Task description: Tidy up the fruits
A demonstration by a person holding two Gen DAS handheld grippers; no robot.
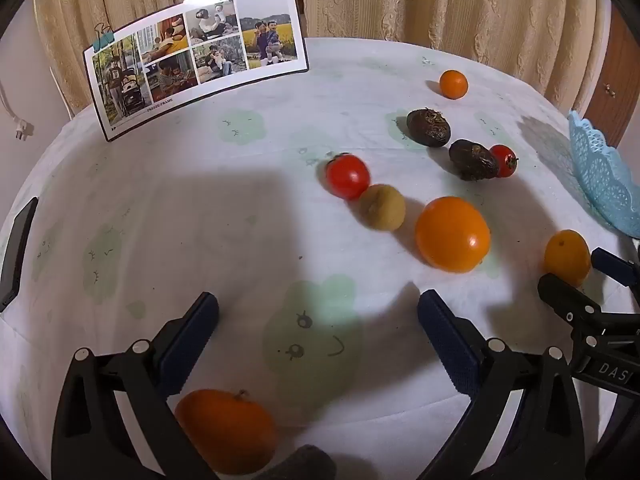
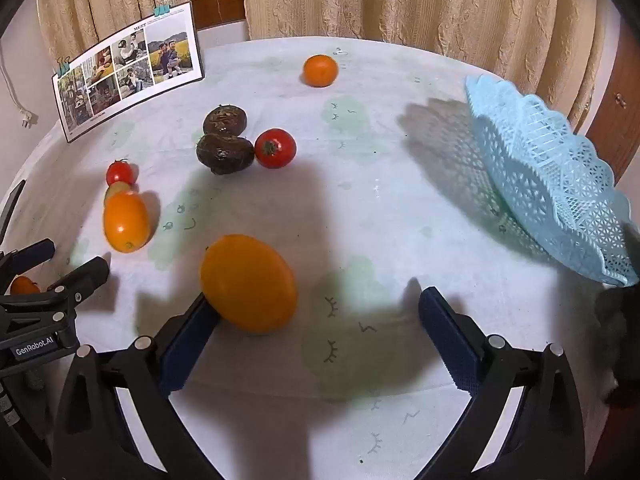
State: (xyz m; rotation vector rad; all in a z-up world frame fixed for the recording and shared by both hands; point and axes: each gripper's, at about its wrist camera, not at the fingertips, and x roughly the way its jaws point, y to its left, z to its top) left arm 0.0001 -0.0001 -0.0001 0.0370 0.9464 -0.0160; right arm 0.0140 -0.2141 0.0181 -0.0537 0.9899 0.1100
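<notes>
one oval orange fruit, long axis slanting upper-left to lower-right

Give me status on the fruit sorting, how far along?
Nothing looks done: the blue basket shows no fruit in the part in view. Nothing in hand: left gripper and right gripper are open, the right beside the nearest orange fruit. Left: all the fruit on the tablecloth, including red tomato.

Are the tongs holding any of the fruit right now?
No. Both the left tongs and right tongs are wide open. The oval orange-yellow fruit sits beside one right finger, not gripped.
</notes>
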